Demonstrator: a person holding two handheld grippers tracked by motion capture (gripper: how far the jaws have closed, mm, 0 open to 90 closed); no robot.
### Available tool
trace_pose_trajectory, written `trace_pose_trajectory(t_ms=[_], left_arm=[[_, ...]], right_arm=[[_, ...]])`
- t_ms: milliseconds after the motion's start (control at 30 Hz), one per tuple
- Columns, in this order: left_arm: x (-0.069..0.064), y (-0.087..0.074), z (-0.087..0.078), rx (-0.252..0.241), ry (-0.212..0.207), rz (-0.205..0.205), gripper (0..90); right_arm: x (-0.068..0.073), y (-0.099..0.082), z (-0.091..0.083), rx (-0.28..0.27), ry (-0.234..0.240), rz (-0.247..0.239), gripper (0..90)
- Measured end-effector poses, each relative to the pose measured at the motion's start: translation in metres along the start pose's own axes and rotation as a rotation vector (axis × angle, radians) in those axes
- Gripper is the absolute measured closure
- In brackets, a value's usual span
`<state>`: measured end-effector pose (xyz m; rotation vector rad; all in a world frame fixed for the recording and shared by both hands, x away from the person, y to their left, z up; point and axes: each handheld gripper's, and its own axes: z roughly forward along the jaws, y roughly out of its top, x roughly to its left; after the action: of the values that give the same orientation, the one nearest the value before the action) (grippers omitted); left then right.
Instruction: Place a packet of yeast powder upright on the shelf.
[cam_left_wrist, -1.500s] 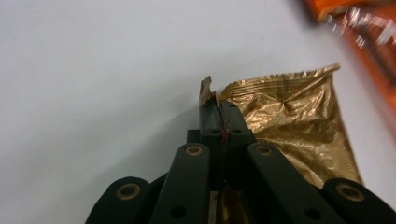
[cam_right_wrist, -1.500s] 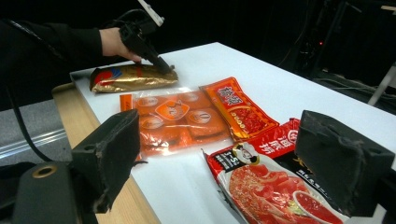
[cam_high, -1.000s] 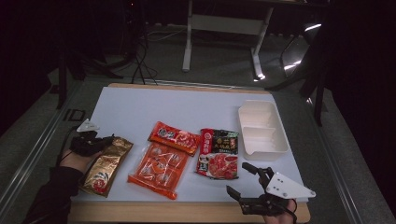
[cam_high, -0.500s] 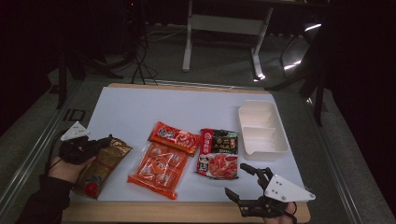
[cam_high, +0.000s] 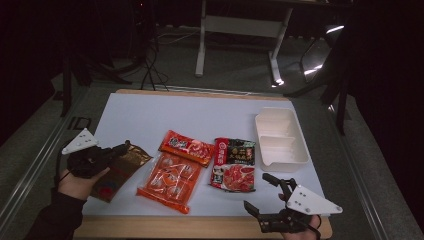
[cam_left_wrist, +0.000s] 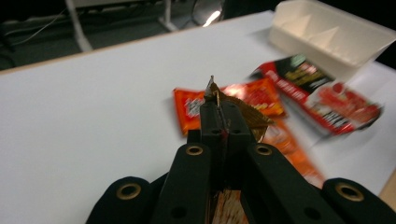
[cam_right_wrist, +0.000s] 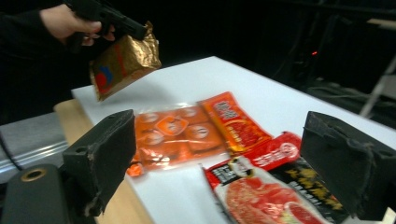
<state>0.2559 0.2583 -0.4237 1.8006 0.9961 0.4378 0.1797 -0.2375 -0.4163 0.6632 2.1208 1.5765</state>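
Gold foil snack pouch (cam_high: 116, 170) hangs lifted at the tabletop's (cam_high: 165, 112) eight o'clock, my left fingers (cam_high: 111, 151) clenched on its corner; my right fingers (cam_high: 265, 192) are released. Thin foil could tear or slip free.

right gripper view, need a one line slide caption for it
Open right gripper faces snack packets on the white table while the left gripper lifts a gold packet clear.
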Motion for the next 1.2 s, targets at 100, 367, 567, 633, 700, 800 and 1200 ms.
trace_pose_trajectory(t_ms=[100,367,567,633,700,800,1200], left_arm=[[-0.01,0.007,0.006,-0.024,-0.045,0.004,90.0],[-0.035,0.017,0.024,-0.074,-0.154,0.03,90.0],[-0.055,0.026,0.04,-0.107,-0.251,0.031,90.0],[-0.061,0.028,0.045,-0.113,-0.265,0.037,90.0],[-0.066,0.029,0.049,-0.124,-0.288,0.025,90.0],[-0.068,0.03,0.051,-0.13,-0.294,0.024,90.0],[-0.101,0.035,0.081,-0.219,-0.33,0.06,90.0]], right_arm=[[0.0,0.004,-0.002,-0.004,-0.001,-0.013,10.6],[-0.005,0.009,0.002,-0.007,0.011,0.015,10.7],[-0.013,0.016,0.004,0.008,0.009,0.006,14.3],[-0.016,0.017,0.005,0.009,0.006,0.016,14.7],[-0.019,0.019,0.007,0.01,0.007,0.021,15.2],[-0.019,0.021,0.008,0.012,0.006,0.021,15.2],[-0.019,0.031,0.023,0.027,0.028,0.01,20.6]])
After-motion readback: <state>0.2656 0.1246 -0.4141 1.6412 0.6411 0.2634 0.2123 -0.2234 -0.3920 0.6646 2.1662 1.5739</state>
